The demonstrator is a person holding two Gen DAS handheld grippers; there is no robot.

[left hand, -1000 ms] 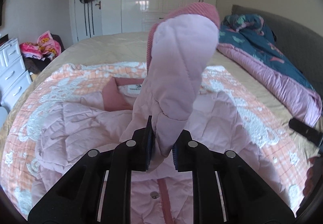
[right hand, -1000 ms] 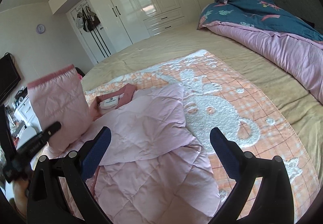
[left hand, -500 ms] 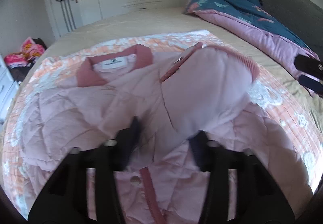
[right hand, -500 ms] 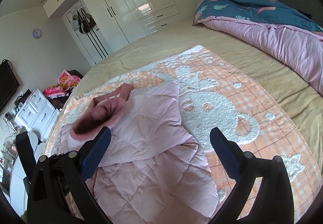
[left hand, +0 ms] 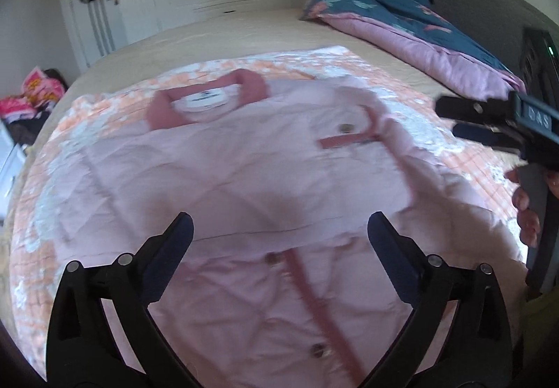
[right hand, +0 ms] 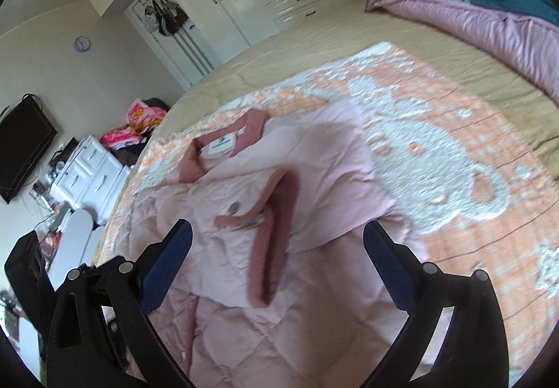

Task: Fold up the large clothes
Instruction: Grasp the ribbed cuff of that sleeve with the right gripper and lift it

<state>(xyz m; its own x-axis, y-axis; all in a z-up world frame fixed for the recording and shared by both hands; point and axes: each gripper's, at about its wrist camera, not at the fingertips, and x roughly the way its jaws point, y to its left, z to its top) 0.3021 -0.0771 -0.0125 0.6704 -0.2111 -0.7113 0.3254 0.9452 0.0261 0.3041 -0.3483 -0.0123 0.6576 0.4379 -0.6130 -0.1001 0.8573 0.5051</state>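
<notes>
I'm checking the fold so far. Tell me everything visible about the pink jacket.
The pink jacket is pale, quilted and puffy, with a darker pink collar, a white neck label, snap buttons and ribbed cuff. It lies flat on the orange-and-white blanket, both sleeves folded across the chest. Neither tool touches it.

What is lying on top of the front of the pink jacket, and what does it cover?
A folded sleeve with its darker ribbed cuff lies across the pink jacket. It hides the chest under it; the collar remains visible.
</notes>
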